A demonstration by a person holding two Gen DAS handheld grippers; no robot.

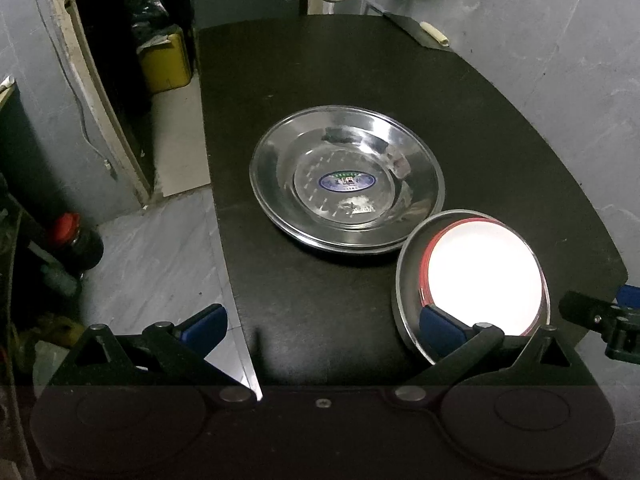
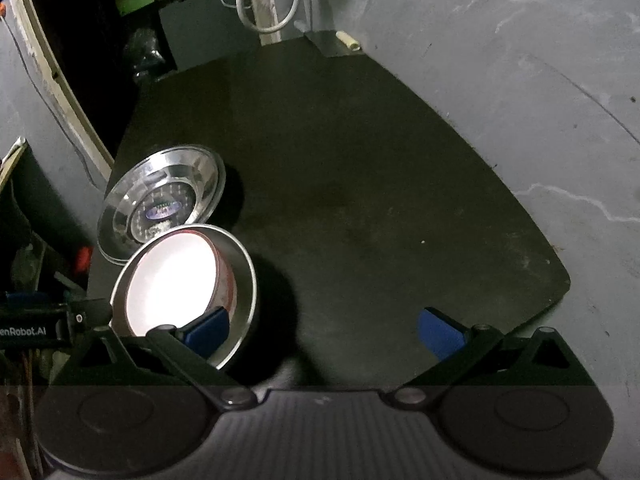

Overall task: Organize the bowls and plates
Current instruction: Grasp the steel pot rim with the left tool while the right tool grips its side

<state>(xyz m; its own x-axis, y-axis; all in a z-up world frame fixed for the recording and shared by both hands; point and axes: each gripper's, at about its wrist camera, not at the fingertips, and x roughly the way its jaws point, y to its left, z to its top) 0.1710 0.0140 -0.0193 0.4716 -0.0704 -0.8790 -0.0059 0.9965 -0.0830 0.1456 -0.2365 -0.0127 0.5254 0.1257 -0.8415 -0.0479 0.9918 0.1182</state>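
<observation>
Ahead of the wide-open, empty left gripper [image 1: 322, 330]: stacked steel plates [image 1: 347, 179] with a blue oval sticker, unreadable; beside them a steel bowl [image 1: 472, 280] with a white, red-rimmed dish inside; right gripper [image 2: 324, 330] likewise spread; "enRobot.AI" legible left.

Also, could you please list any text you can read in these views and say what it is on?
"enRobot.AI": white lettering on the left gripper body, first letters cut off at the picture's edge.
Oval blue sticker in the steel plate: print too small and blurred to read.
</observation>
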